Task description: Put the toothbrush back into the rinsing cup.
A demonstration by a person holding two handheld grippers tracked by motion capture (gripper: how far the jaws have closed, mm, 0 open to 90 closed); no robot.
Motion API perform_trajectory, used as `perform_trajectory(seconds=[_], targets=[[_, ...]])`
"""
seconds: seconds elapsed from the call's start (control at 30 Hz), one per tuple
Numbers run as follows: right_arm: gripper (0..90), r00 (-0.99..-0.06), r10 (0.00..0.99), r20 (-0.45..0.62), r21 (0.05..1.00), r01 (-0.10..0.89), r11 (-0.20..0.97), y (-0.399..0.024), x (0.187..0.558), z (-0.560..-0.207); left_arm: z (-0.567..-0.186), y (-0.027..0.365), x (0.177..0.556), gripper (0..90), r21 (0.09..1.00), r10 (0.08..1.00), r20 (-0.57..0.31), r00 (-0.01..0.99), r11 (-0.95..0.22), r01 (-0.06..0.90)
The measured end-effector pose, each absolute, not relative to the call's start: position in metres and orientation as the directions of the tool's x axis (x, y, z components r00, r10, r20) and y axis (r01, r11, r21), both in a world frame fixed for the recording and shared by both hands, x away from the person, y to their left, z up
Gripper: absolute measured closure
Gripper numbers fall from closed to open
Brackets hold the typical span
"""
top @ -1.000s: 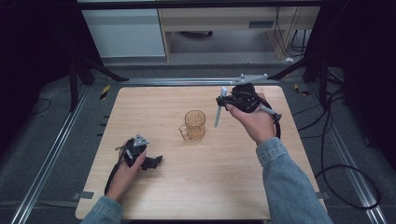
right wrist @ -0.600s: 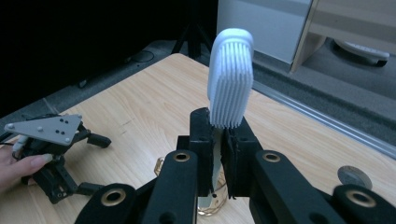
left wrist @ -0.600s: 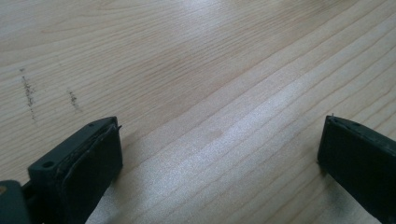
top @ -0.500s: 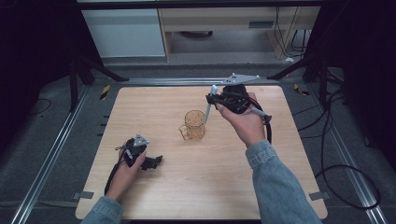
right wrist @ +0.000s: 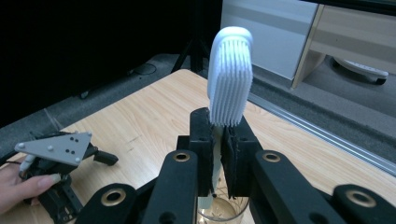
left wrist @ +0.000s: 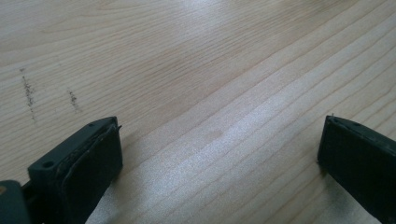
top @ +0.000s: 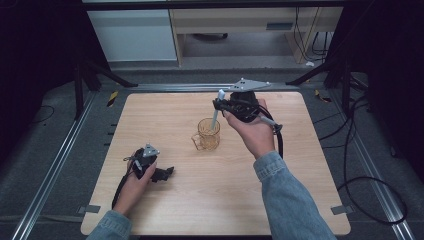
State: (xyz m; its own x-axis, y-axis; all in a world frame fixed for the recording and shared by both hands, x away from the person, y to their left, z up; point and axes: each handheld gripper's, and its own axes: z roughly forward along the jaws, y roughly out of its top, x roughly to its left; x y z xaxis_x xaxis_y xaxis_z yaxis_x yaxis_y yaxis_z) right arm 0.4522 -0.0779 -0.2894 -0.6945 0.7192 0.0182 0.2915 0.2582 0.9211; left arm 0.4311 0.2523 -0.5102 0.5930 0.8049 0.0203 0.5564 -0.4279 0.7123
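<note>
My right gripper (top: 220, 105) (right wrist: 218, 128) is shut on a white toothbrush (top: 217, 107) (right wrist: 229, 77), which stands upright with its bristle head on top. The handle's lower end hangs at the mouth of an amber glass mug (top: 207, 135) (right wrist: 223, 211) standing mid-table. Whether the end is inside the mug I cannot tell. My left gripper (top: 167, 173) (left wrist: 219, 154) rests on the table (top: 280, 180) at the front left. Its jaws stand wide apart with only bare wood (left wrist: 210, 93) between them.
The wooden table has a metal rail (top: 55, 170) along its left side and another (top: 380, 185) along its right. Cables (top: 360, 165) trail on the floor to the right. Cabinets (top: 135, 35) stand beyond the far edge.
My right hand has carried the toothbrush leftward from beside the mug to over its mouth. The left hand has stayed put.
</note>
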Motion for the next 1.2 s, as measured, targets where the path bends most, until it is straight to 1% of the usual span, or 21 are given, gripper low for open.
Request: perform_trajectory(seconds=[0.4, 1.2], targets=[[83.4, -0.698, 0.716, 0.012, 0.928, 0.274, 0.251, -0.057, 0.454, -0.295, -0.51, 0.252, 0.431, 0.0, 0.713, 0.805, 0.021, 0.593, -0.427, 0.556], [83.4, -0.713, 0.701, 0.002, 0.918, 0.279, 0.281, -0.041, 0.458, -0.301, -0.51, 0.252, 0.431, 0.0, 0.713, 0.805, 0.019, 0.593, -0.427, 0.556]])
